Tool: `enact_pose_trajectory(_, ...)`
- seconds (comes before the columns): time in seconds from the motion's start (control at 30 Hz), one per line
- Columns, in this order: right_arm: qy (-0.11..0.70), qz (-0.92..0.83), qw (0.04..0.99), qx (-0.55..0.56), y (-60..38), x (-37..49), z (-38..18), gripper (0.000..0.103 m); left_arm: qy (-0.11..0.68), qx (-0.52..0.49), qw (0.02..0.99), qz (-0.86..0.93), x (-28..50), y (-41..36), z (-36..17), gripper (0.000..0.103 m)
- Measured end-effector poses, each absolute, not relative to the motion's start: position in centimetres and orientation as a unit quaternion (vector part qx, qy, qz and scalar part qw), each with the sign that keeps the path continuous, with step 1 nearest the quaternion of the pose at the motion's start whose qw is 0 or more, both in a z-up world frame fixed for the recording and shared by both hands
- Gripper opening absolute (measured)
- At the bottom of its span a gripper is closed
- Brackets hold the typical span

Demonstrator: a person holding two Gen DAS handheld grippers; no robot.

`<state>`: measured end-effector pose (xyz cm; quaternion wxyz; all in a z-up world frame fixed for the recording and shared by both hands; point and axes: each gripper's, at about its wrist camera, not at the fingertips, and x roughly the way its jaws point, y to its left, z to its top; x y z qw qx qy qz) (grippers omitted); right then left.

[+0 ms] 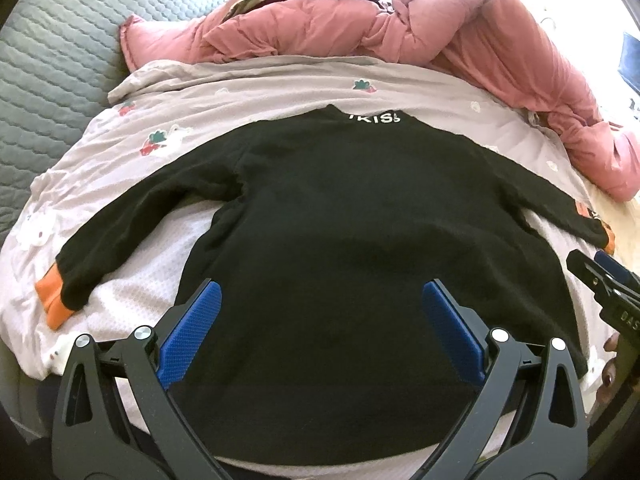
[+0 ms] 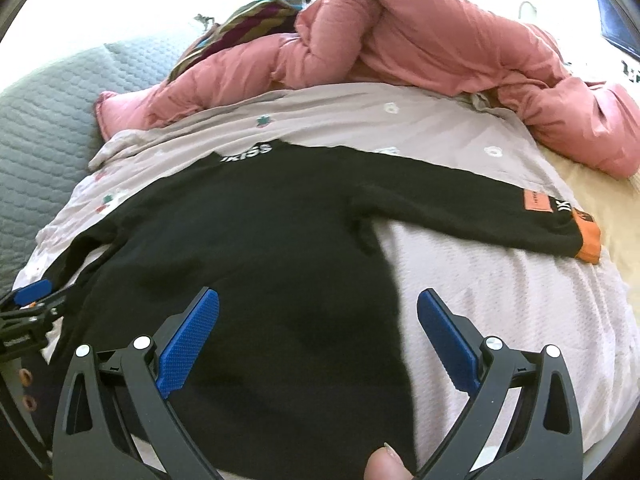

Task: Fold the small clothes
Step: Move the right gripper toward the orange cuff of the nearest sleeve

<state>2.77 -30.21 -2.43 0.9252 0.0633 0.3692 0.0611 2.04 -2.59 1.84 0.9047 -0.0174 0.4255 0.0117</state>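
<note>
Black sweater (image 1: 320,216) spread flat on bed (image 1: 132,288), sleeves out, ready for folding; left tool (image 1: 318,300) and right tool (image 2: 318,308) wide open, empty.

A black sweater (image 1: 340,240) lay flat on a pale sheet (image 1: 132,160), sleeves spread to both sides. Bare sheet showed between each sleeve and the body, and a strip lay free beyond the collar. Farther back, a bunched pink quilt (image 1: 460,36) closed off the far side and ran down the right edge. A grey pillow (image 1: 52,60) bounded the left. Both the left gripper (image 1: 318,300) and the right gripper (image 2: 318,308) stood wide apart above the hem, nothing between their fingers.
</note>
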Motion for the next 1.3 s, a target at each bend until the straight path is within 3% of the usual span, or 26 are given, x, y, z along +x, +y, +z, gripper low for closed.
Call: enact_pose_trajectory(1.3, 0.371, -0.115, 0.913, 0.129, -45.5, 10.1, -4.2, 0.099, 0.444, -0.029, 0.896, -0.009, 14.3, -4.6, 1.6, 0.095)
